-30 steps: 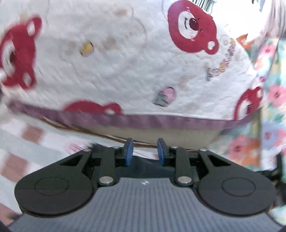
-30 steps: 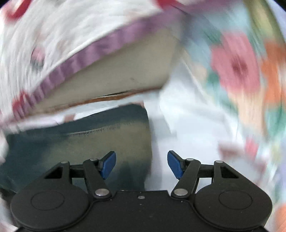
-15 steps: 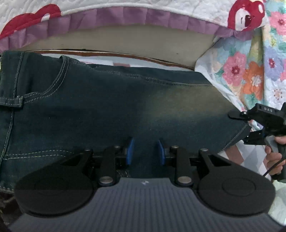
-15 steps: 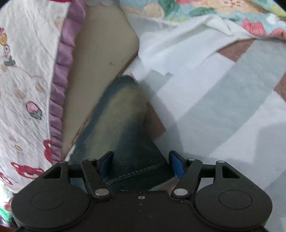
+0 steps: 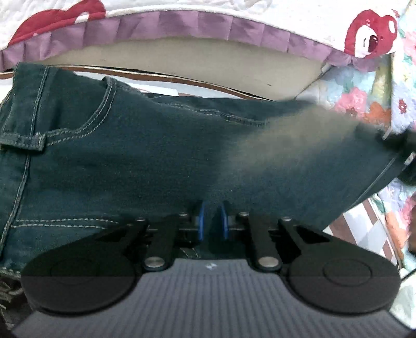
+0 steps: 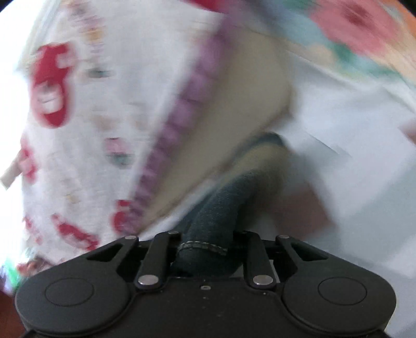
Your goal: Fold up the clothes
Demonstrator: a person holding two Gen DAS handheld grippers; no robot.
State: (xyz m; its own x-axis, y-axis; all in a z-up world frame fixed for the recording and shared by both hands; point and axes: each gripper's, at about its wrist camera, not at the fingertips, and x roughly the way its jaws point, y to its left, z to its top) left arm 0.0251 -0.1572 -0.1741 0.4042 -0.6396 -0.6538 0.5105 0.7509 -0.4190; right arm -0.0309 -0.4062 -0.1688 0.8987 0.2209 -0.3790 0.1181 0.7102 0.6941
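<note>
Jeans (image 5: pixel 145 161), dark blue, lie spread on the bed beside a white quilt (image 5: pixel 234 10) with red bears and a purple frill. Left gripper (image 5: pixel 212 221) is closing, its jaws pinching the denim. Right gripper (image 6: pixel 205 249) is closing on the bunched leg hem.

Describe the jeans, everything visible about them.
The jeans are dark blue-green denim with pale stitching, a curved pocket seam, a belt loop and a faded patch on the leg. They lie spread beside a purple-frilled quilt. The left gripper is closing on the near edge; the right gripper is closing on the bunched hem.
</note>
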